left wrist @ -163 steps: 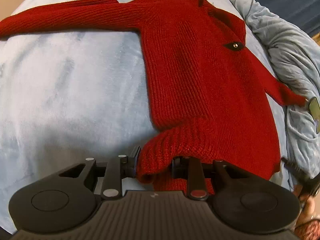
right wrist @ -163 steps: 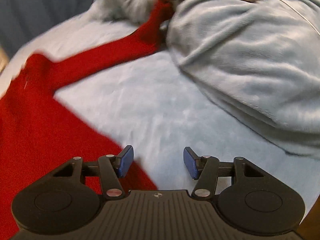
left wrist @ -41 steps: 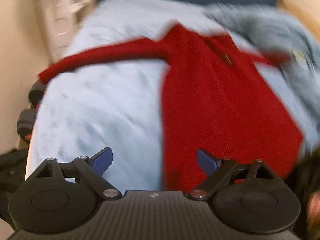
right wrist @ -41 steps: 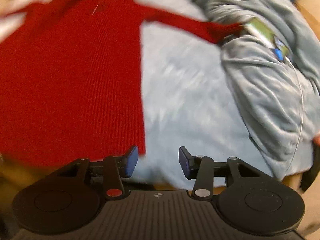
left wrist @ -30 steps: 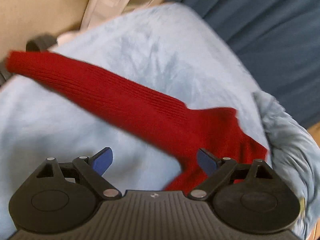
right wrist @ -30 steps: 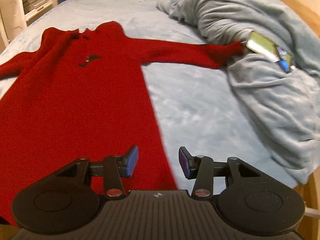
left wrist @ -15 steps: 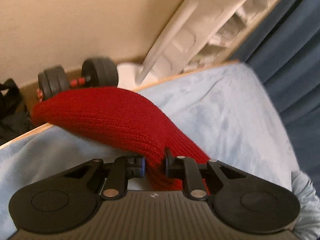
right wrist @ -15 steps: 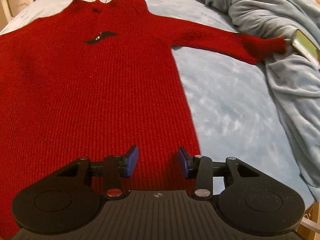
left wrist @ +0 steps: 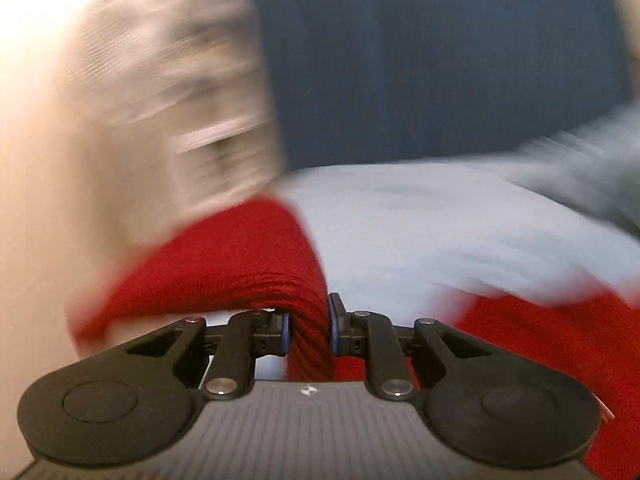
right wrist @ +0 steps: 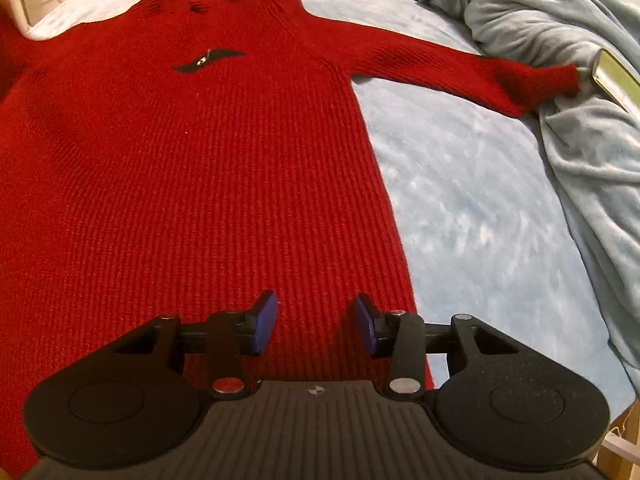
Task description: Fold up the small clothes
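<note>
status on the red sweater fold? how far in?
Early. Done: the red sweater lies spread flat, front up, on the light blue bed cover. In hand: the left gripper is clamped on one sleeve, lifted off the bed. Left: the other sleeve lies stretched out, body unfolded; the right gripper hovers open above the hem.

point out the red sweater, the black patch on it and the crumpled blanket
red sweater [right wrist: 192,184], right wrist view, middle of its body
black patch [right wrist: 208,60], right wrist view, its centre
crumpled blanket [right wrist: 532,12], right wrist view, its bunched top
</note>
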`<action>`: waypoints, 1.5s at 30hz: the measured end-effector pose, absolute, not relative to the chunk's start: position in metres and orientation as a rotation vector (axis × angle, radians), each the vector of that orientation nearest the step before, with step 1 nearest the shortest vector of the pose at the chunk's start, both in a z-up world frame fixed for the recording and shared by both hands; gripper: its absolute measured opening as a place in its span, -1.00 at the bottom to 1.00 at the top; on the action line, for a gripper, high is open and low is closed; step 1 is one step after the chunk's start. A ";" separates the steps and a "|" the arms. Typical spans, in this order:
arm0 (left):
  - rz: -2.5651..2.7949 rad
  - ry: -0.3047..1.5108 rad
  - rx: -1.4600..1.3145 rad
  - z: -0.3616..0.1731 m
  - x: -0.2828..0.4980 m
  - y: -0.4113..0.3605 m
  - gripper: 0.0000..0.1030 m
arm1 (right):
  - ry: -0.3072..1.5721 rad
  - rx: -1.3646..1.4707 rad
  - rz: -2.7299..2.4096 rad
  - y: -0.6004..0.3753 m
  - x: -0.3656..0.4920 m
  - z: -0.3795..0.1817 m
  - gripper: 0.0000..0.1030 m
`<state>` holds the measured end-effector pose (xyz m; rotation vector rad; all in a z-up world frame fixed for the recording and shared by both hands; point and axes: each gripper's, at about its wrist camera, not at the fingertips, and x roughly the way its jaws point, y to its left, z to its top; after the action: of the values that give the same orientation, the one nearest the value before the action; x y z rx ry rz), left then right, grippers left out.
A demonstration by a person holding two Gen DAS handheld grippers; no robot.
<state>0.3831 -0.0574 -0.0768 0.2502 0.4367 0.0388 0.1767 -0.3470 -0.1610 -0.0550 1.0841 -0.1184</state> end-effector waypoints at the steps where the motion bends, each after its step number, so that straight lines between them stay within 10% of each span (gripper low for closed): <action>1: -0.068 0.476 0.310 -0.097 0.363 -0.088 -0.55 | 1.084 -0.048 -0.124 -0.350 0.177 -0.161 -0.15; 4: -0.214 0.628 0.400 -0.155 0.321 -0.118 -0.32 | 1.076 -0.042 -0.130 -0.359 0.175 -0.157 -0.15; 6: -0.242 0.687 0.407 -0.172 0.305 -0.103 0.47 | 1.061 -0.041 -0.132 -0.367 0.174 -0.155 -0.15; 9: -0.209 0.646 0.345 -0.158 0.297 -0.058 0.91 | 1.045 0.028 -0.153 -0.382 0.180 -0.154 -0.14; 20: -0.203 0.786 0.128 -0.106 0.456 -0.004 0.99 | 0.883 0.597 -0.238 -0.433 0.294 -0.128 -0.10; 25: -0.265 0.931 0.196 -0.139 0.494 -0.027 0.99 | 1.045 0.576 -0.320 -0.438 0.377 -0.142 0.30; 26: -0.267 0.977 0.199 -0.151 0.501 -0.030 0.90 | 1.108 0.550 -0.316 -0.433 0.387 -0.151 0.30; 27: -0.261 1.004 0.202 -0.160 0.507 -0.032 0.27 | 1.146 0.524 -0.302 -0.427 0.392 -0.159 0.26; 29: -0.251 1.021 0.207 -0.163 0.514 -0.032 -0.49 | 1.130 0.406 -0.293 -0.413 0.394 -0.156 -0.69; 30: -0.257 1.014 0.164 -0.158 0.513 -0.027 -0.61 | 1.097 0.335 -0.271 -0.404 0.393 -0.145 -0.76; 40: -0.075 0.923 -0.572 -0.158 0.511 0.139 -0.64 | 0.234 -0.035 0.264 -0.349 0.312 -0.002 -0.72; 43: 0.044 0.918 -0.639 -0.173 0.504 0.169 -0.66 | 0.503 -0.048 0.126 -0.372 0.326 -0.057 0.15; 45: 0.074 0.934 -0.659 -0.180 0.500 0.180 -0.59 | 0.748 -0.010 -0.027 -0.391 0.335 -0.107 0.06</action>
<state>0.5004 0.1800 -0.1800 -0.6591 0.9339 0.0739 0.3348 -0.3912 -0.1066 -0.0098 0.7483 -0.0271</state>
